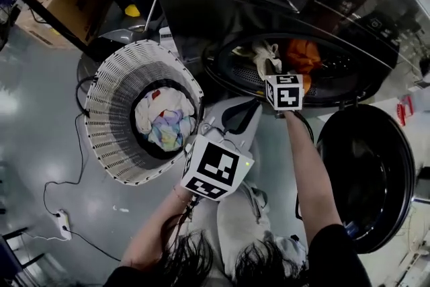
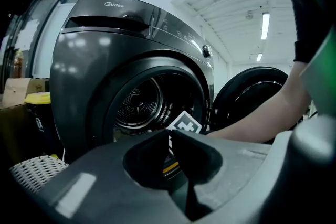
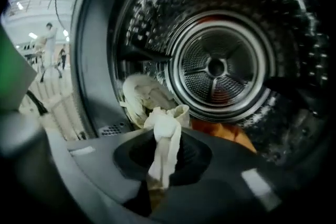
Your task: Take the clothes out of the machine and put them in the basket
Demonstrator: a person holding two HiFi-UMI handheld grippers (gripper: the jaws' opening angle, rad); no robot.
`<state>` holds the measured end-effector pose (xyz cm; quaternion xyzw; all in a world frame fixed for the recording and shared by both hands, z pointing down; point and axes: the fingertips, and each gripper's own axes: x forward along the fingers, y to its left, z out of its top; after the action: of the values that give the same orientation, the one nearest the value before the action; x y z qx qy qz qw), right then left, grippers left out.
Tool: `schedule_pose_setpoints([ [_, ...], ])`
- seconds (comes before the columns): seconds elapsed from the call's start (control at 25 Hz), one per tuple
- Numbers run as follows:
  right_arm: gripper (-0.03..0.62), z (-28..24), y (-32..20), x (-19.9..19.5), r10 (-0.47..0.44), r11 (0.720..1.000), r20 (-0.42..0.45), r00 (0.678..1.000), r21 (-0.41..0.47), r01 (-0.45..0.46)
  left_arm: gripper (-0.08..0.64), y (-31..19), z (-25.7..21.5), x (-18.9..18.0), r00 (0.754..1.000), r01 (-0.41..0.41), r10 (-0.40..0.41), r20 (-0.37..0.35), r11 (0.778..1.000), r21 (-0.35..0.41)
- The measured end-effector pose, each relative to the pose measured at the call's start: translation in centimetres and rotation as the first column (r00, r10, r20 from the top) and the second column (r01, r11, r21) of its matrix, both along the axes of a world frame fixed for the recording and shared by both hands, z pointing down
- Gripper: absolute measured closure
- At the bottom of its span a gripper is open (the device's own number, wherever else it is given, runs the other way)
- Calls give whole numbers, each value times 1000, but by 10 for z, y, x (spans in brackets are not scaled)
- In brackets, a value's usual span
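Two garments at the mouth of the machine [image 1: 201, 7]: cream cloth [image 3: 164, 134], soft, crumpled, bunched into a rope; orange garment [image 3: 233, 136], smooth folds, just beside it on the drum floor. Drum [image 3: 220, 68]: perforated bright steel, round ribbed back plate. Right claw [image 3: 164, 168] clenched on a twist of the cream cloth, reaching into the machine's mouth. Left claw [image 2: 169, 152] clenched, nothing in it, held out in front of the machine. Round dark door [image 1: 366, 171] hangs open beside the machine. Basket [image 1: 111, 91], white slatted plastic, round with flared rim, stands on the glossy floor [image 1: 40, 117] in front of the machine, holding a pale bundle [image 1: 164, 119] of mixed cloth.
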<state>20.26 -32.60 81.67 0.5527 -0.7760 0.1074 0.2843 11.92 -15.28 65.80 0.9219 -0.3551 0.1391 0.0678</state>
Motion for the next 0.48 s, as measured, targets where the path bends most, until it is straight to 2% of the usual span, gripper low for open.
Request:
schedule_pose_setpoints([
  [0.2, 535, -41, 39, 10, 29, 998, 46, 998, 48, -32, 431, 12, -21, -1, 1000, 14, -14, 7, 1000, -23],
  [0.48, 535, -109, 90, 23, 50, 995, 119, 992, 84, -60, 431, 34, -56, 7, 999, -9, 11, 33, 998, -59],
])
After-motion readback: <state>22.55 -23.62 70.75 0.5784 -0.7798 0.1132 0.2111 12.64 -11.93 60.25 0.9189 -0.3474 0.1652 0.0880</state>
